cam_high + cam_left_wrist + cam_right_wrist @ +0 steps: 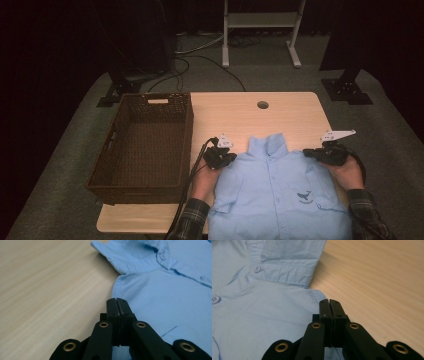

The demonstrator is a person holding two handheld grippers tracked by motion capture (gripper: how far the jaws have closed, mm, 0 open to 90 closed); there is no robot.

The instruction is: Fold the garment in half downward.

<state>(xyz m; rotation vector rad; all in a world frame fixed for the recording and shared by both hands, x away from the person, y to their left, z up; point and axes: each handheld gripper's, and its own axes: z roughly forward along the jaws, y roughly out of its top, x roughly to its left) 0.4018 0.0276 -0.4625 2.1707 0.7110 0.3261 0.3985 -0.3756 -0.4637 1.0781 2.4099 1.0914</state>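
High view shows a dark woven basket on the left part of the worktop, nothing visible inside it, its right wall just beside the left tongs. A light blue shirt lies flat, front up, on the near right part of the worktop, its collar pointing away from the person and its lower part running past the near edge. Both tongs are fully closed at the shirt's shoulders: the left tongs at the shoulder edge, the right tongs likewise; whether cloth is pinched between them I cannot tell. Bare wood lies open beyond the collar, up to a round hole.
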